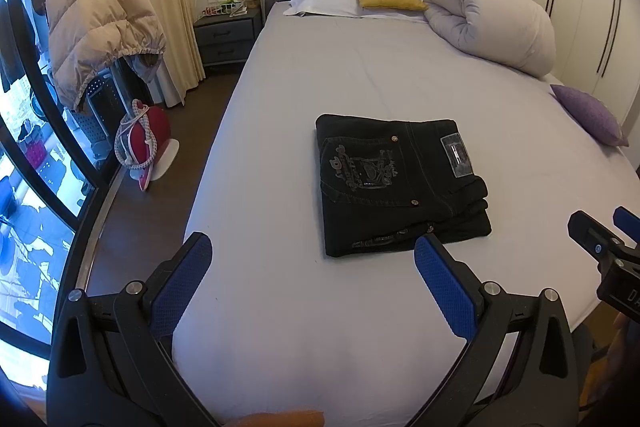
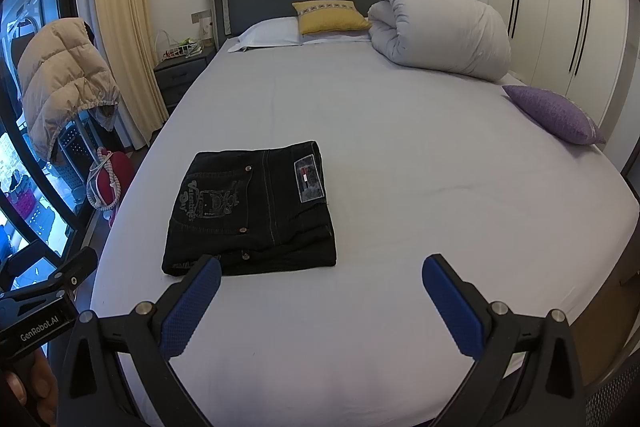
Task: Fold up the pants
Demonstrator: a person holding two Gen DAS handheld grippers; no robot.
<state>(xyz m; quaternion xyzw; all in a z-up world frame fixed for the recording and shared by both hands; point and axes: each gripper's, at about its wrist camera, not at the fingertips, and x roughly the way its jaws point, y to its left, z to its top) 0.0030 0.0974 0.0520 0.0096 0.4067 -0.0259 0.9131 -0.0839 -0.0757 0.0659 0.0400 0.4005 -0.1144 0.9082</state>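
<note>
Black jeans (image 1: 396, 183) lie folded into a compact rectangle on the pale lilac bed sheet (image 1: 320, 307), back pocket embroidery and waist patch facing up. They also show in the right wrist view (image 2: 252, 211). My left gripper (image 1: 312, 251) is open and empty, held above the bed's near end, just in front of the jeans. My right gripper (image 2: 322, 273) is open and empty, to the right of the jeans' near edge. The right gripper's tip shows at the left wrist view's right edge (image 1: 600, 243).
A rolled white duvet (image 2: 440, 31), a yellow cushion (image 2: 328, 17) and a white pillow (image 2: 268, 33) lie at the head. A purple cushion (image 2: 556, 113) lies at the right edge. A nightstand (image 1: 226, 35), a puffer jacket (image 1: 100, 23) and a red object (image 1: 148, 143) stand left of the bed.
</note>
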